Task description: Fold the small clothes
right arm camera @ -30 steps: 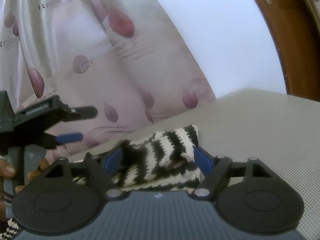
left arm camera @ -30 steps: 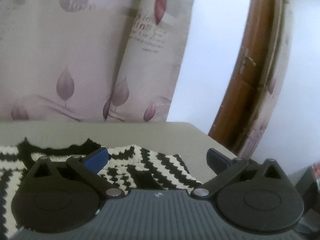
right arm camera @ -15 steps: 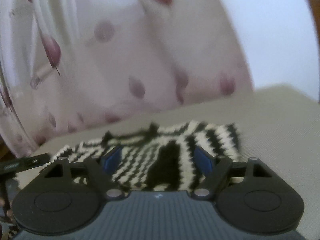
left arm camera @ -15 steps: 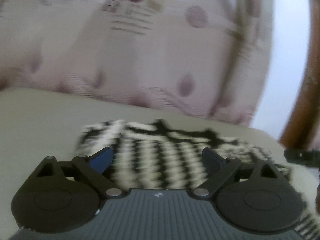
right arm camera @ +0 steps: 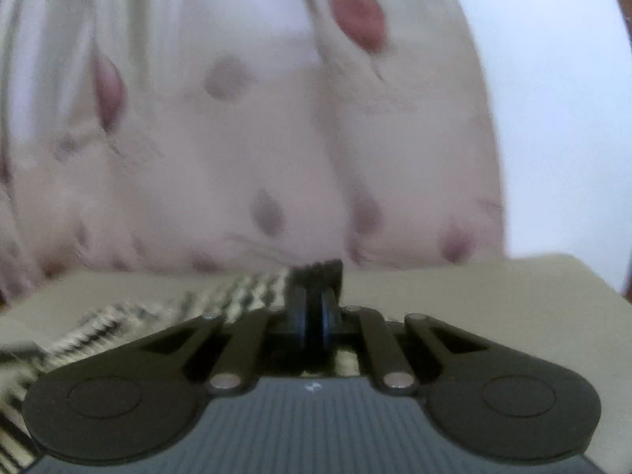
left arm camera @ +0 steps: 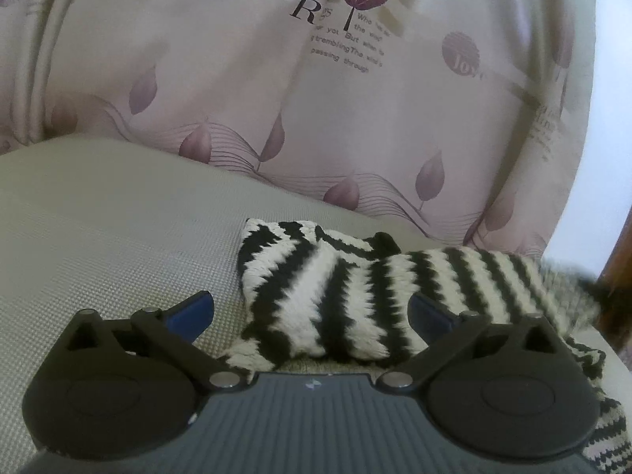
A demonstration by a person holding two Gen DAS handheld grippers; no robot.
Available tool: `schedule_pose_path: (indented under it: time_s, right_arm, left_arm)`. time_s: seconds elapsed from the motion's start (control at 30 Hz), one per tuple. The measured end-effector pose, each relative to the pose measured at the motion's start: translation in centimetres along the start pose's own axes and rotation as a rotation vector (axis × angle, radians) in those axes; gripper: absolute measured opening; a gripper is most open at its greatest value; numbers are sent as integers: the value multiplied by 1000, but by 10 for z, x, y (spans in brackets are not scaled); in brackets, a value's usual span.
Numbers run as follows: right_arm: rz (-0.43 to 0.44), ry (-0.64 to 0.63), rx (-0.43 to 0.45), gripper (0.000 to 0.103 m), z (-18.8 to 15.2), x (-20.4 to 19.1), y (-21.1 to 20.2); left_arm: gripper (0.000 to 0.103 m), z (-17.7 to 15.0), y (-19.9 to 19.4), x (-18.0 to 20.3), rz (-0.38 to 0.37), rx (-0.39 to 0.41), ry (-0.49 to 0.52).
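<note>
A small black-and-white zigzag knit garment (left arm camera: pixel 355 292) lies on a beige woven surface (left arm camera: pixel 98 237). In the left wrist view my left gripper (left arm camera: pixel 312 312) is open, its blue-padded fingers astride the garment's folded left end. In the blurred right wrist view my right gripper (right arm camera: pixel 315 318) has its fingers closed together over the garment (right arm camera: pixel 221 308), with a dark knit edge (right arm camera: pixel 316 270) showing just above the fingertips.
A pale curtain with purple leaf prints (left arm camera: pixel 276 79) hangs right behind the surface. A brown wooden frame (left arm camera: pixel 620 276) stands at the far right. A white wall (right arm camera: pixel 553 98) lies behind on the right.
My right gripper has gone from open around the garment to closed on its edge. My left gripper has swung left and now straddles the garment's folded left end, still open.
</note>
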State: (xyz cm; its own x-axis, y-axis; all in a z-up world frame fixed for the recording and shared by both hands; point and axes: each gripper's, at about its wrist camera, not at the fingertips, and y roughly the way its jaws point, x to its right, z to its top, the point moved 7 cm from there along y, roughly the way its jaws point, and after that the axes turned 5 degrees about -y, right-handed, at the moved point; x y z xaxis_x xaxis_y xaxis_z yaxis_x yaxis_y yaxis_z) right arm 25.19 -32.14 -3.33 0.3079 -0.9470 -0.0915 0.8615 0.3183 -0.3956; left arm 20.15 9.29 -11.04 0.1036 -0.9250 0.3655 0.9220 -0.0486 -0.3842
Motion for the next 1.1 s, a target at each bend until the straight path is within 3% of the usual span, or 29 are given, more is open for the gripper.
schedule_pose_path:
  time_s: [0.1,0.27,0.53,0.7,0.8,0.9,1.0,1.07,1.1]
  right_arm:
    - [12,52,-100,7,-29,16,21]
    - [-24,86,-185,7,-58,23,38]
    - [-37,102,-218,7,-61,30,48]
    - [-32,113,-232,9,-58,31,45]
    - [5,224,-131,10,-45,35,-6]
    - [4,176,-115,11,-52,33,-63]
    - [12,157,-143,30,-81,37,-120]
    - [-4,179,-169,63,-104,41,-155]
    - [-5,183,-174,67,-112,41,-166]
  left_arm:
    - [103,0,-2,2,5,2,15]
    - [103,-2,2,0,59,-12,18]
    - [102,-1,5,-11,157,-20,-2]
    - [102,-2,10,-10,168,-57,13]
    - [101,0,0,-5,111,-94,53]
    - [103,1,-31,5,36,-111,107]
    - [103,-6,-61,8,0,-112,157]
    - [103,-16,-75,5,-32,-153,150]
    - [103,-22,-81,2,-38,-180,145]
